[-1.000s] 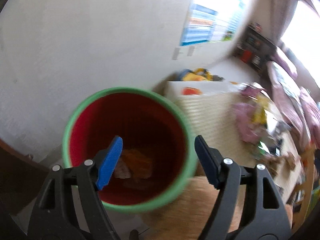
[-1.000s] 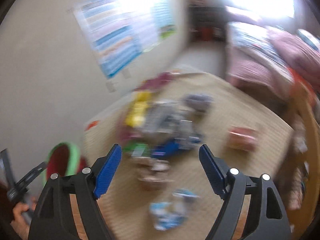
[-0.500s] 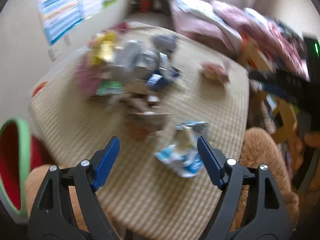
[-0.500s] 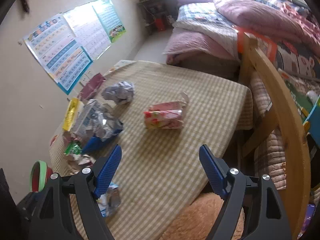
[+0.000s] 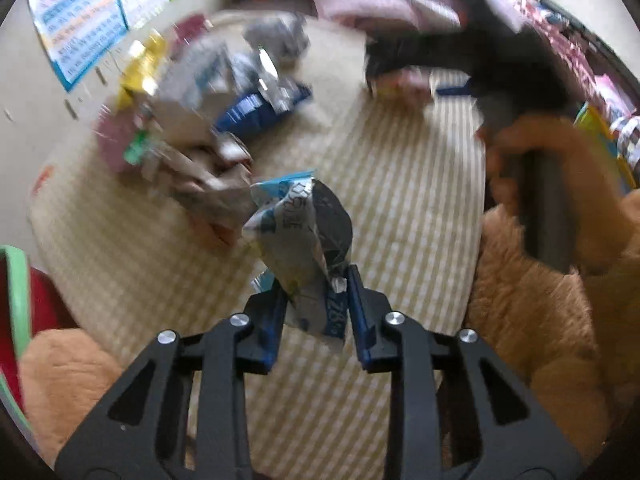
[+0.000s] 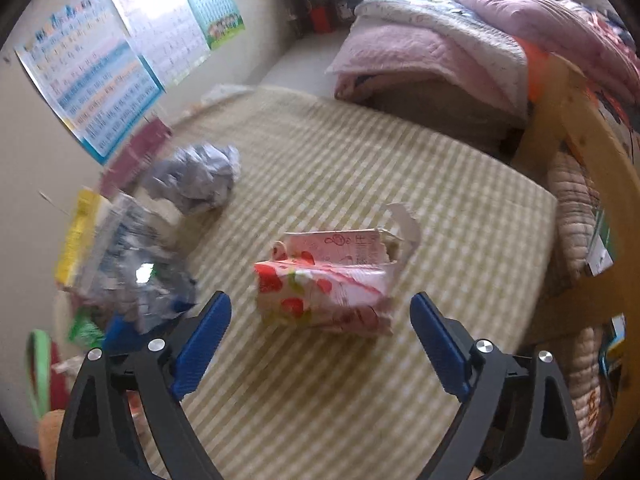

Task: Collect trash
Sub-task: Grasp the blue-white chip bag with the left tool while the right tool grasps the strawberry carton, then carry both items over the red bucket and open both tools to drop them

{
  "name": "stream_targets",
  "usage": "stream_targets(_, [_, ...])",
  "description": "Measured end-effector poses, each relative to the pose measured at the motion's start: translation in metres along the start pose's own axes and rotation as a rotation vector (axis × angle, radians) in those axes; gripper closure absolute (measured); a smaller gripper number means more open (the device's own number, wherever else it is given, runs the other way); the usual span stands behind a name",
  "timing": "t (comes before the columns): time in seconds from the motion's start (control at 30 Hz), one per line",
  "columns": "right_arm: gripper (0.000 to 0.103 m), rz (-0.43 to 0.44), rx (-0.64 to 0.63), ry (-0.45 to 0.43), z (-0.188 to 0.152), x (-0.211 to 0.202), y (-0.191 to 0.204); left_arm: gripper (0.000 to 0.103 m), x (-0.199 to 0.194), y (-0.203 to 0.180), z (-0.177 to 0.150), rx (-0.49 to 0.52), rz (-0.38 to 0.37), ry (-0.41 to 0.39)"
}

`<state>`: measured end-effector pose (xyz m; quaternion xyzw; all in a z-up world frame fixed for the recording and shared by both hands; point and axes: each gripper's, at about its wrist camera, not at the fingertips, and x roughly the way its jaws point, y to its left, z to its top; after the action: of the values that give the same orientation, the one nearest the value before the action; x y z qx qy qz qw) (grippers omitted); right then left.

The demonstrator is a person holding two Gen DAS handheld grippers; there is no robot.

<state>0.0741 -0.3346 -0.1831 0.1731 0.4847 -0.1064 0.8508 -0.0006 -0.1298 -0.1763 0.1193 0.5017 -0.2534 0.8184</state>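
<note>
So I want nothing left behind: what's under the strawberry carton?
The strawberry carton lies directly on the checked cloth, between the open fingers of the right gripper. Nothing pokes out around its edges; whatever is beneath it is hidden.

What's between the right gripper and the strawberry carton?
Nothing visible. The right gripper is open, its jaws framing the strawberry carton, with only bare checked tablecloth between. The crumpled grey paper and wrapper pile lie off left.
</note>
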Motion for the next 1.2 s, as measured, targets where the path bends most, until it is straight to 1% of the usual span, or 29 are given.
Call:
stream_targets(0.03, [0.021,-0.001,0.006,0.014,0.000,0.006,-0.001,0.075,-0.008,0.004,0.001,-0.012,0.009,-0.019])
stream_targets(0.07, [0.029,0.018,0.023,0.021,-0.001,0.009,-0.003,0.075,-0.012,0.007,0.002,-0.023,0.012,-0.030])
stream_targets(0.1, [0.031,0.031,0.031,0.015,-0.001,0.007,-0.005,0.075,-0.017,0.010,0.004,-0.041,0.014,-0.043])
stream_targets(0.17, [0.032,0.083,0.039,-0.014,-0.005,-0.004,-0.006,0.075,-0.026,0.020,0.005,-0.079,0.024,-0.067])
stream_targets(0.27, [0.032,0.116,0.010,-0.060,-0.015,-0.032,-0.002,0.076,-0.035,0.032,0.009,-0.123,0.051,-0.088])
stream_targets(0.4, [0.032,0.160,0.014,-0.126,-0.034,-0.071,0.003,0.076,-0.048,0.045,0.016,-0.173,0.060,-0.125])
stream_targets(0.53, [0.032,0.176,0.018,-0.182,-0.052,-0.103,0.008,0.076,-0.065,0.053,0.025,-0.187,0.064,-0.178])
stream_targets(0.6, [0.032,0.185,-0.010,-0.205,-0.058,-0.118,0.019,0.076,-0.072,0.058,0.026,-0.197,0.074,-0.204])
stream_targets(0.73, [0.031,0.188,-0.072,-0.259,-0.056,-0.144,0.047,0.076,-0.082,0.069,0.024,-0.222,0.096,-0.238])
stream_targets(0.83, [0.031,0.205,-0.110,-0.279,-0.056,-0.155,0.063,0.076,-0.090,0.078,0.022,-0.240,0.112,-0.260])
stream_targets(0.93, [0.031,0.196,-0.156,-0.297,-0.059,-0.162,0.079,0.076,-0.100,0.086,0.020,-0.256,0.146,-0.287])
stream_targets(1.2, [0.031,0.211,-0.199,-0.307,-0.065,-0.173,0.103,0.076,-0.120,0.113,0.012,-0.309,0.214,-0.334])
